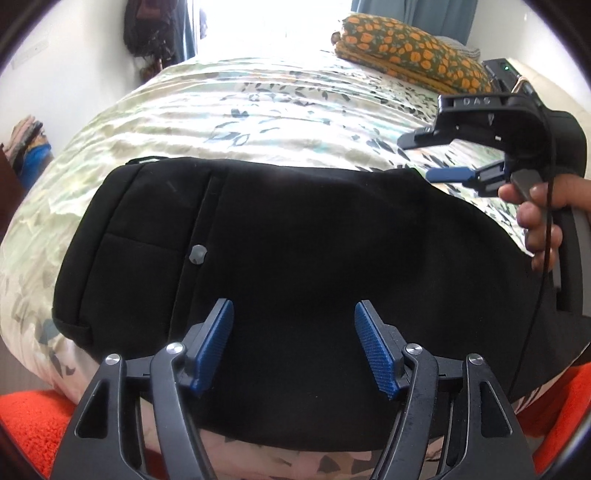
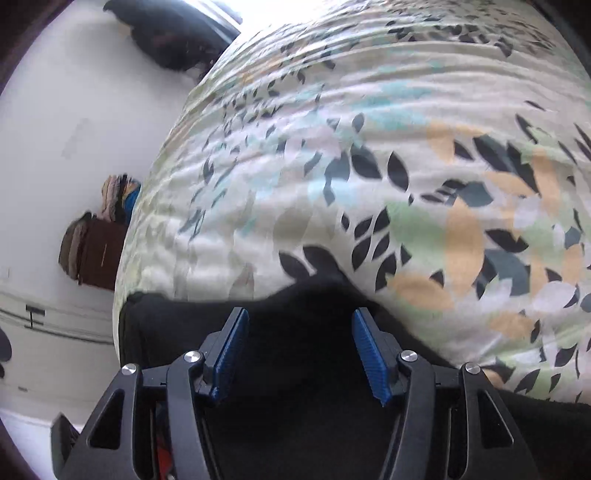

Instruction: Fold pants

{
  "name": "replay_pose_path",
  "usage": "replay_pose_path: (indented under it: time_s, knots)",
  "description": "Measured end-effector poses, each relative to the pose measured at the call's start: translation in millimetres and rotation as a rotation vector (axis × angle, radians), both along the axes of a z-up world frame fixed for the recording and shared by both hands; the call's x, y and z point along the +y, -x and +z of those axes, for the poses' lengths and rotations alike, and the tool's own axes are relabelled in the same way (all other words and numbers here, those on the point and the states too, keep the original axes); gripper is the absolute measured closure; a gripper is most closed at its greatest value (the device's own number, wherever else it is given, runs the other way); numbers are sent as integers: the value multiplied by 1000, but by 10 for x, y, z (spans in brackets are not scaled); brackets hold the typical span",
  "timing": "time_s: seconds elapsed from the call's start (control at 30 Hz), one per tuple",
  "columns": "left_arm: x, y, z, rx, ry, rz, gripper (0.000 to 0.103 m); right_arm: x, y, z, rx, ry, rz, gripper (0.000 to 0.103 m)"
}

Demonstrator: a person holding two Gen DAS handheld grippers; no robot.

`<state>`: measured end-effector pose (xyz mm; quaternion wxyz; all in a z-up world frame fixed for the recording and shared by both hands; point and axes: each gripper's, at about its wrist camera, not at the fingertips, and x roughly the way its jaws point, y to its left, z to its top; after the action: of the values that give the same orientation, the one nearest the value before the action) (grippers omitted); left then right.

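Observation:
Black pants (image 1: 295, 240) lie bunched and folded on a leaf-print bedsheet (image 1: 258, 107), with a grey button (image 1: 197, 254) showing left of centre. My left gripper (image 1: 294, 306) hovers open over the near part of the pants, and nothing sits between its blue pads. At the right of the left wrist view a person's hand (image 1: 535, 218) holds my right gripper (image 1: 424, 157) just past the far right edge of the pants. In the right wrist view, which is blurred, the right gripper (image 2: 300, 314) stands open above the pants (image 2: 295, 398) at their edge, pads not pressing on cloth.
An orange-flowered pillow (image 1: 413, 51) lies at the far right of the bed, with a black device (image 1: 502, 70) beside it. Orange-red fabric (image 1: 33, 417) lies at the near edge. Bags (image 1: 147, 29) hang on the wall, and a clothes pile (image 1: 29, 147) stands at the left.

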<state>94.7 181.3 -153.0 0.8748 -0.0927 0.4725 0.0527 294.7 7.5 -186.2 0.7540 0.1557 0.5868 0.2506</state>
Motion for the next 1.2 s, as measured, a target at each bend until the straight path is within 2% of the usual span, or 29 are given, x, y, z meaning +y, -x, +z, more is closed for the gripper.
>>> replay_pose_path:
  time_s: [0.07, 0.13, 0.2, 0.3, 0.37, 0.43, 0.47, 0.5, 0.53, 0.6, 0.7, 0.83, 0.9, 0.97, 1.0, 1.03, 1.1, 1.2]
  knots:
    - [33, 17, 82, -43, 39, 4, 32, -40, 8, 281, -76, -27, 6, 40]
    - [26, 6, 154, -91, 54, -7, 31, -46, 179, 522, -153, -1, 103, 34]
    - [-35, -24, 175, -106, 47, -27, 27, -162, 545, 646, -234, 115, 171, 28]
    - [-189, -95, 61, -46, 9, -66, 25, -581, 1197, 578, -341, 333, 170, 25]
    - [-270, -149, -108, 46, -35, -74, 25, -1040, 1528, 344, -319, 427, 103, 20]
    - [-343, -138, -151, 49, -87, -80, 25, -1543, 1703, -8, -185, 479, 16, 20]
    - [-376, -132, -121, 45, -97, -81, 25, -1794, 1759, -114, -141, 466, -34, 21]
    - [-396, -121, -88, 39, -79, -83, 25, -1968, 1827, -67, -185, 408, -79, 21]
    - [-420, -96, -40, 23, -48, -86, 25, -2122, 1857, 27, -210, 423, -119, 20]
    - [-538, -69, 66, -15, -23, -92, 25, -2406, 1769, 175, -245, 486, -194, 20]
    - [-865, -240, 186, -33, -33, -165, 25, -2916, 1480, 335, -292, 528, -327, 9]
    - [-1254, -672, 227, -59, -34, -181, 24, -3453, 725, 325, -303, 646, -358, 6]
    - [-1387, -943, 82, -45, -36, -171, 23, -3699, 277, 202, -255, 661, -350, 5]
    - [-1477, -1180, -195, 19, -70, -161, 23, -3924, -50, 38, -212, 668, -362, 5]
    - [-1502, -1248, -338, 45, -96, -159, 15, -4015, -184, -61, -199, 663, -364, 5]
    - [-1511, -1233, -387, -1, -118, -160, 8, -4089, -285, -173, -190, 659, -365, 2]
    - [-1510, -1206, -388, -19, -128, -153, 7, -4189, -351, -359, -196, 612, -385, 0]
    - [-1488, -1174, -380, -32, -119, -152, 7, -4153, -310, -338, -234, 633, -394, 0]
